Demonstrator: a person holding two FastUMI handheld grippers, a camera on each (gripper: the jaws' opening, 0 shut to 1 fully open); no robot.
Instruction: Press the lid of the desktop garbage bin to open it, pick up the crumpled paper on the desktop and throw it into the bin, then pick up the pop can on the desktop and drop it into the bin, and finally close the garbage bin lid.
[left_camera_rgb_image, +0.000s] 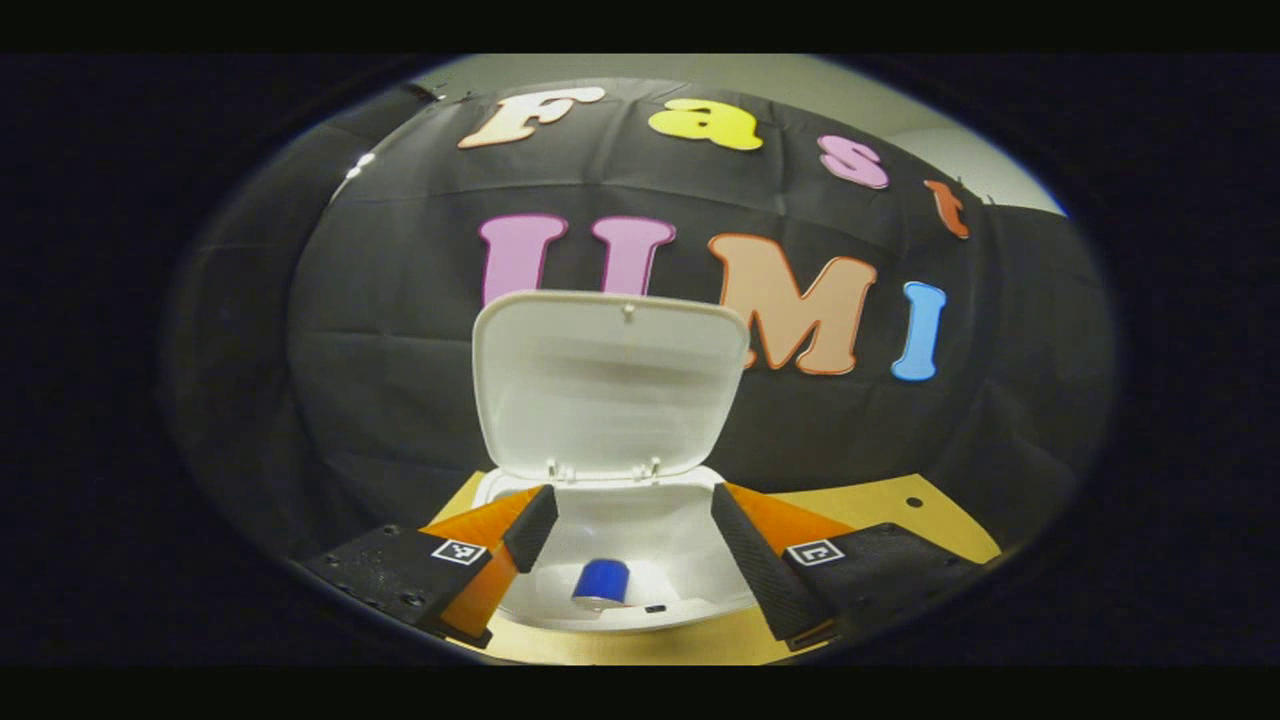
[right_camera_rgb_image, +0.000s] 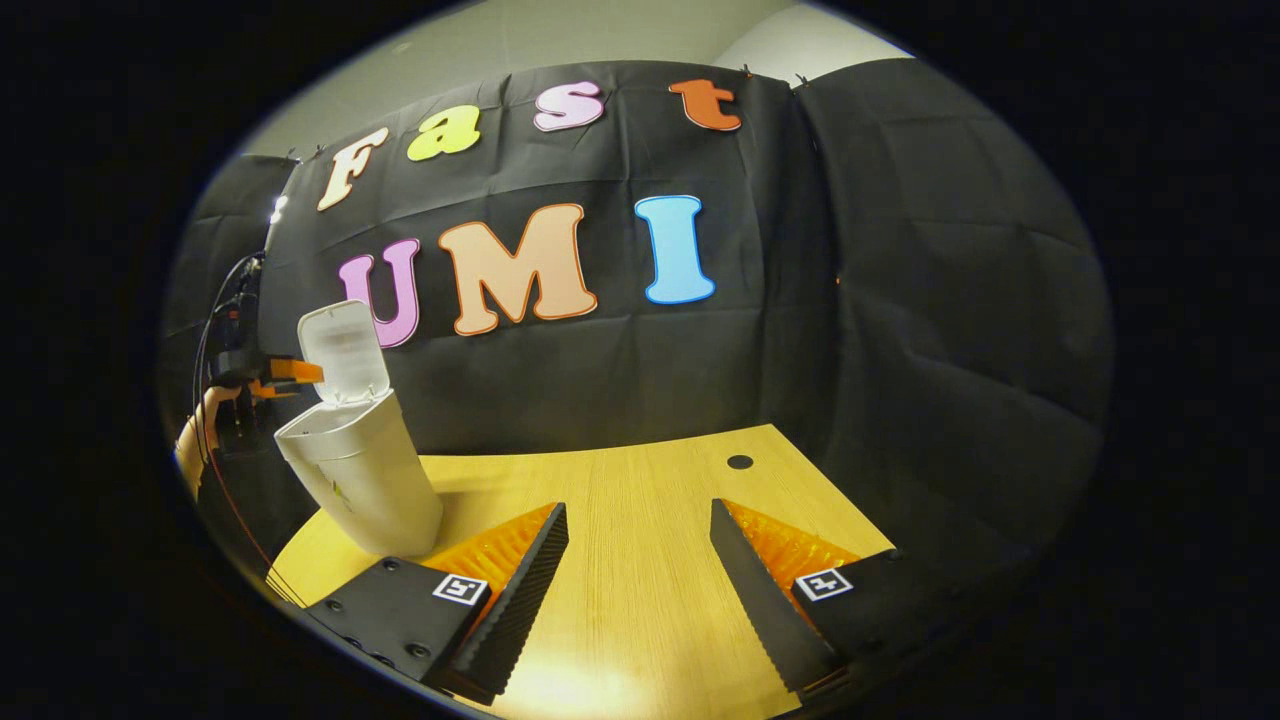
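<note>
Can (left_camera_rgb_image: 602, 583) lies inside the bin (left_camera_rgb_image: 620, 560); both grippers' fingers spread, empty. Shoving the upright lid (left_camera_rgb_image: 610, 385) could tip the bin.

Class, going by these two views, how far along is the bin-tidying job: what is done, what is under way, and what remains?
Done: the bin stands with its lid up, and the blue pop can lies inside. The paper cannot be made out. In hand: nothing; the left tool hangs open over the bin mouth, and the right tool is open over the table. Left: closing the lid.

Left gripper (left_camera_rgb_image: 640, 560) hangs just above the bin (left_camera_rgb_image: 620, 590) mouth — fingers spread, empty; right gripper (right_camera_rgb_image: 640, 590), also spread, sits right of it.
</note>
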